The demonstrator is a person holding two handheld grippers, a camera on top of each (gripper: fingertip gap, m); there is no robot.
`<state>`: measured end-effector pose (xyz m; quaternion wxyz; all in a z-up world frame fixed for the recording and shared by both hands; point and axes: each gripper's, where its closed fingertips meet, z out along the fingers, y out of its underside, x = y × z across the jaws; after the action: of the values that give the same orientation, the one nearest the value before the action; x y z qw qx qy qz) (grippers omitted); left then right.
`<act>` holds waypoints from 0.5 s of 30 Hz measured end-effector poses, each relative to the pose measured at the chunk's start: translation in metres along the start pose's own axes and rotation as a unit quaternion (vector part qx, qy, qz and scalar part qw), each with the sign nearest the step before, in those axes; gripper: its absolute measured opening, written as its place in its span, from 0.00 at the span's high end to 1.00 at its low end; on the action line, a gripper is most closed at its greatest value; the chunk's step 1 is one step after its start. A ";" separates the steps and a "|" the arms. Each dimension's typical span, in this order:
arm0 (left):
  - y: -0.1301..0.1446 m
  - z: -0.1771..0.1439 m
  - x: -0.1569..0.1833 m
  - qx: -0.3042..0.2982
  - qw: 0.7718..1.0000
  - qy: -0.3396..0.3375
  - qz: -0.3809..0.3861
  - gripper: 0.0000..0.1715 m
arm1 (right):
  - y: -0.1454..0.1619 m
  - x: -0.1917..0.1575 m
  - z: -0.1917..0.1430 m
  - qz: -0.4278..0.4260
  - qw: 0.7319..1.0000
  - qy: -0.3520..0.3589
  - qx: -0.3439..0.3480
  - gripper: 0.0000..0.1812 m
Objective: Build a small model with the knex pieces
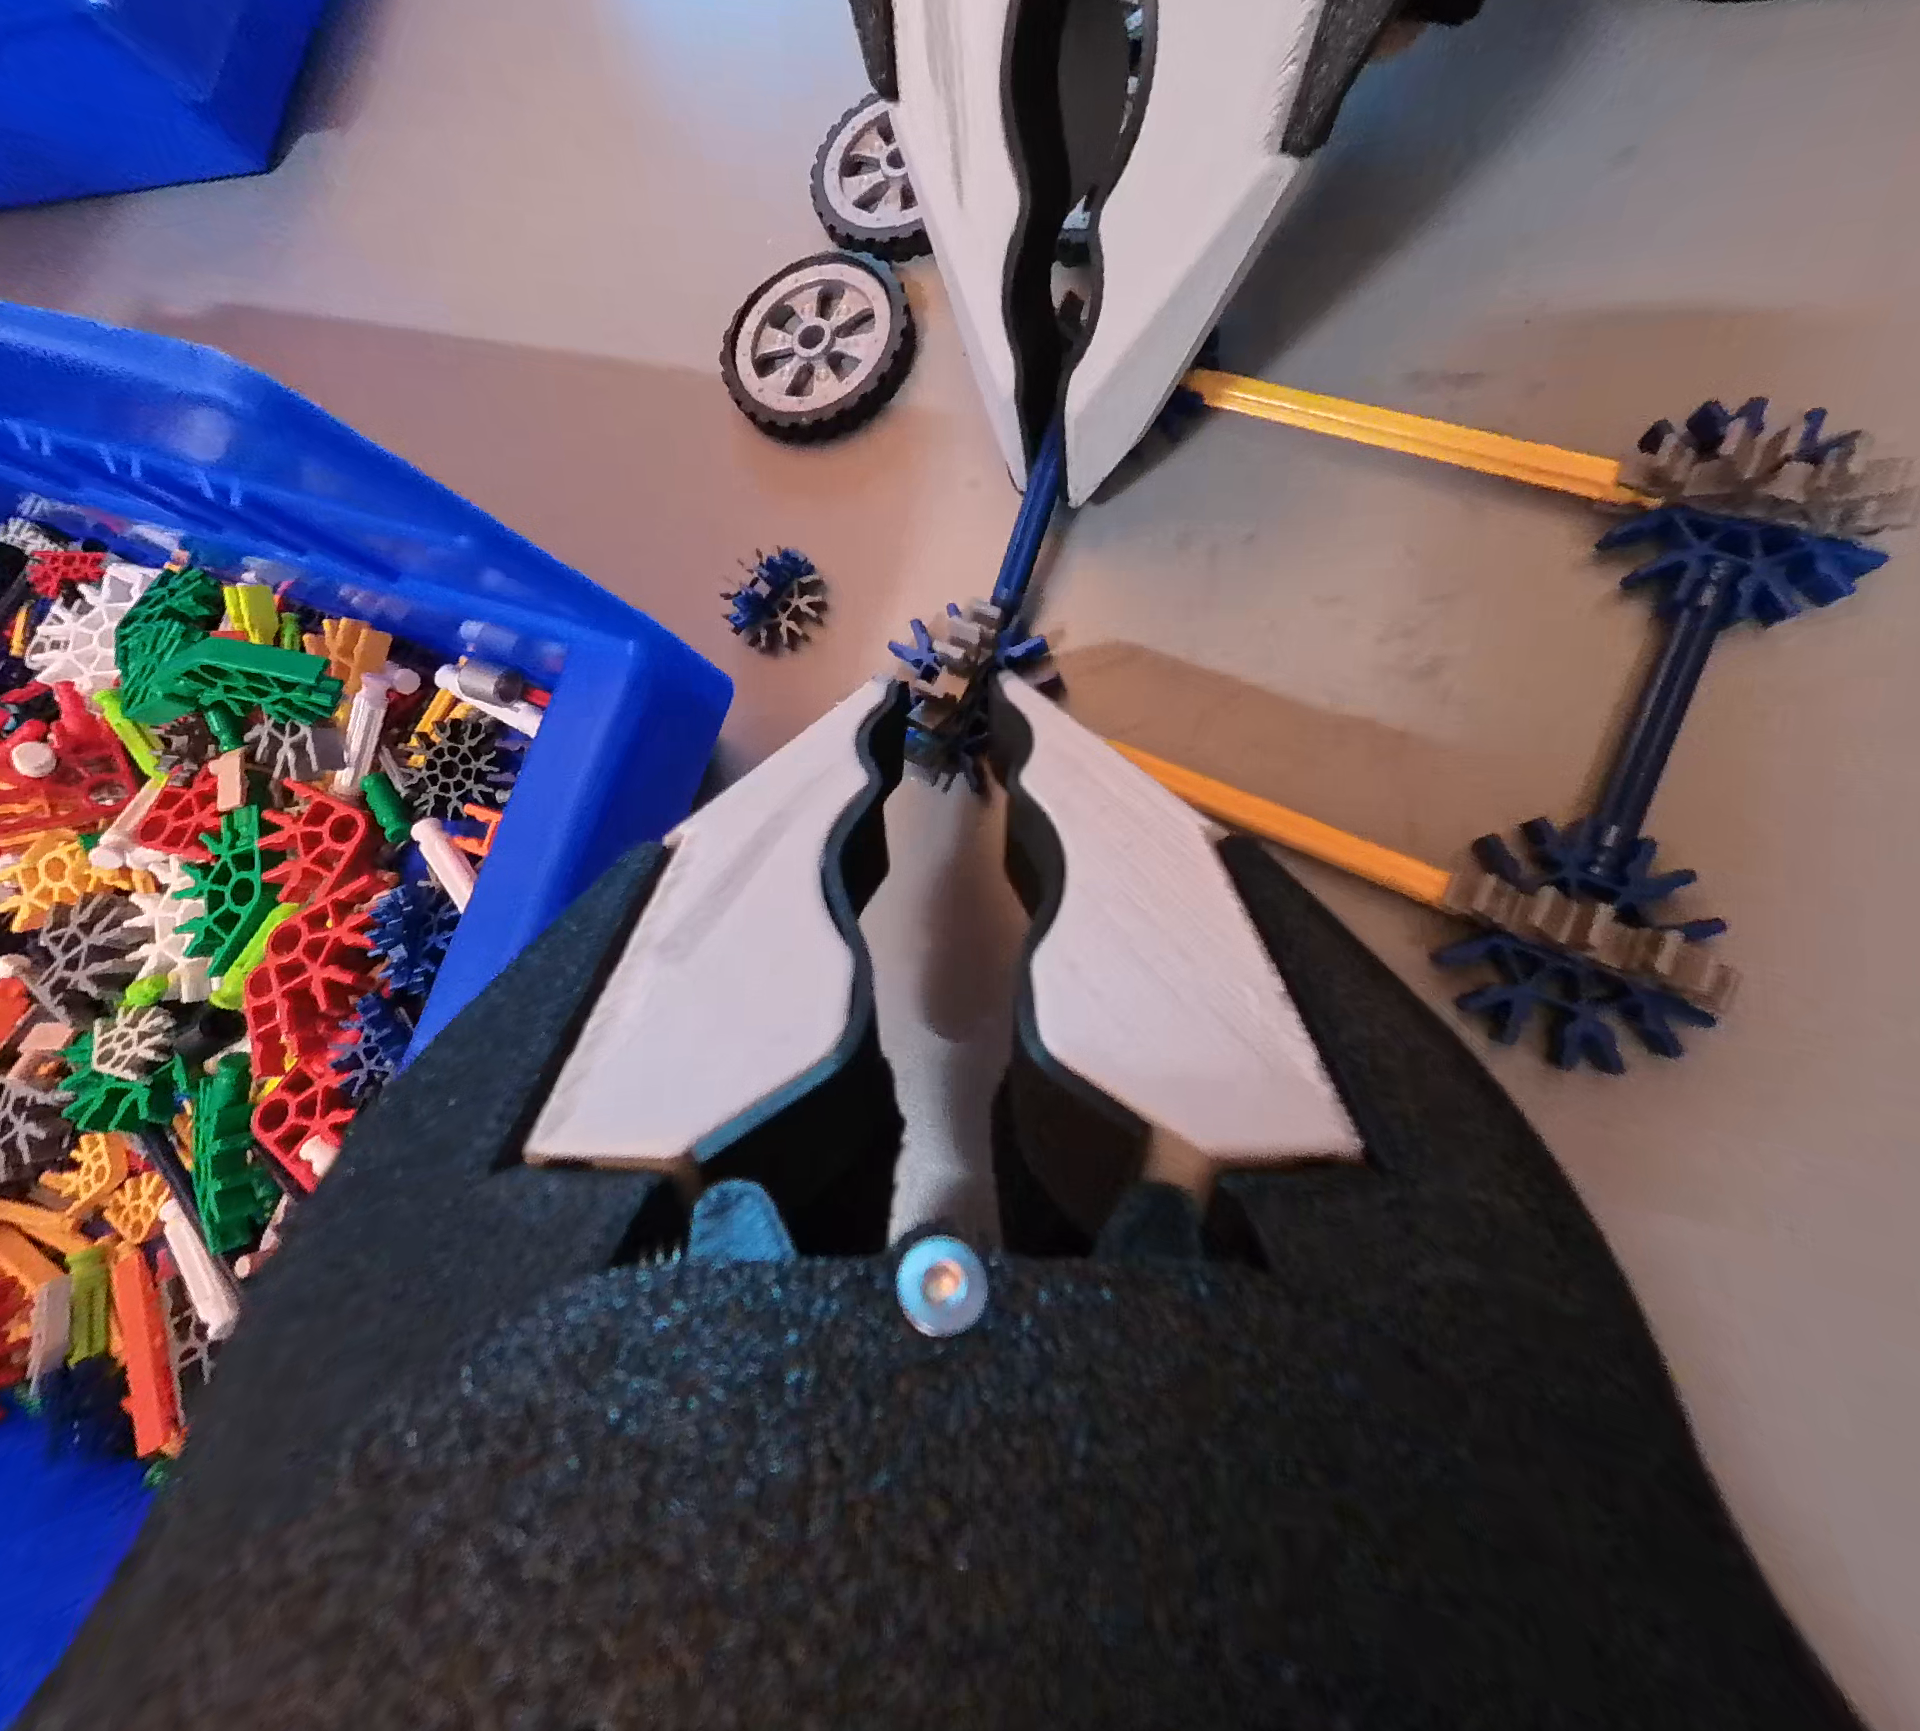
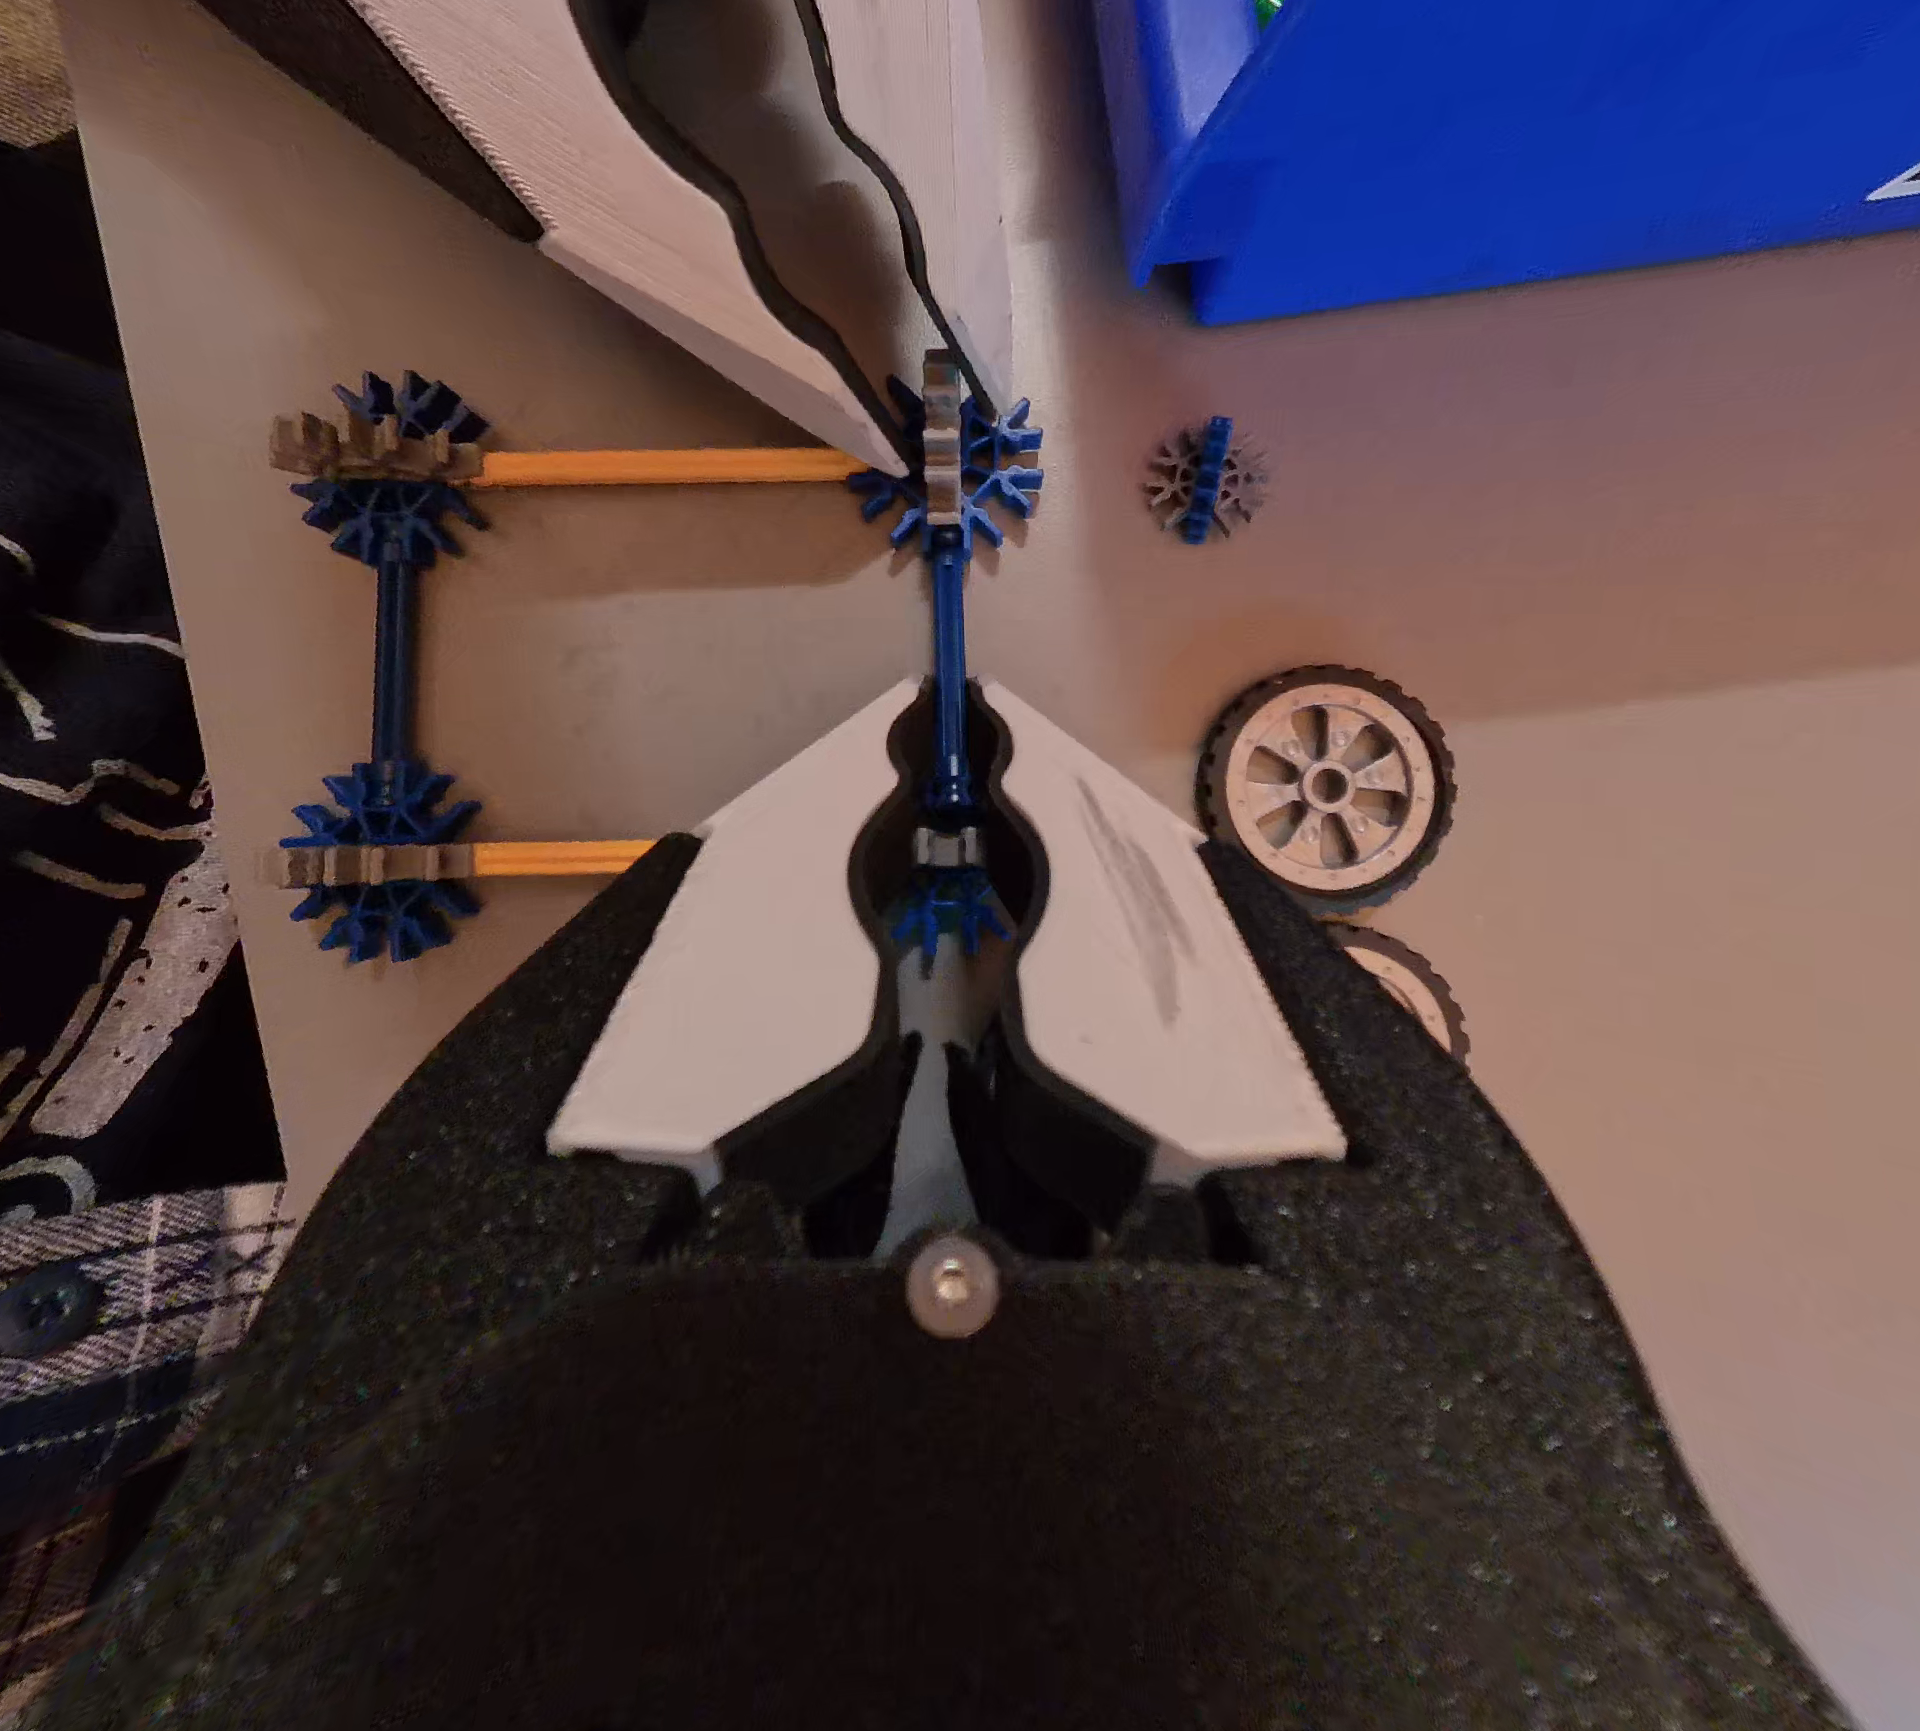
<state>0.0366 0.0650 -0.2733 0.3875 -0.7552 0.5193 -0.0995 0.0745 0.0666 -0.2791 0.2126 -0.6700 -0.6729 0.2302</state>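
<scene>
- Left tongs (image 1: pixel 951 694) closed on a blue-and-grey connector (image 1: pixel 961 653) at one corner of a rod frame on the counter (image 1: pixel 1299 642).
- Right tongs (image 2: pixel 951 694) narrowed around a short blue rod (image 2: pixel 948 632), with a second blue connector (image 2: pixel 948 912) sitting deeper between the jaws.
- That rod's far end meeting the connector in the left tongs; whether fully seated, cannot tell.
- Frame so far: two yellow rods (image 2: pixel 665 466) running left from the tongs, joined at the far-left side by another blue rod (image 2: pixel 393 663) between two connector pairs.
- Three sides joined, the fourth side in hand.
- Loose blue-and-grey connector (image 2: pixel 1203 479) lying just right of the frame, apart from it.
- Two grey wheels (image 2: pixel 1328 788) with black tyres flat on the counter, unattached.
- Blue bin (image 1: pixel 582 642) of mixed coloured pieces nearby.
</scene>
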 end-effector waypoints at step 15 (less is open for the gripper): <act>-0.002 0.003 0.004 0.017 1.000 0.013 -0.001 0.94 | -0.002 -0.001 0.001 -0.018 1.000 0.010 0.003 0.97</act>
<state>0.0415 0.0635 -0.2744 0.3932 -0.7477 0.5218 -0.1190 0.0721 0.0653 -0.2782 0.2254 -0.6596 -0.6820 0.2214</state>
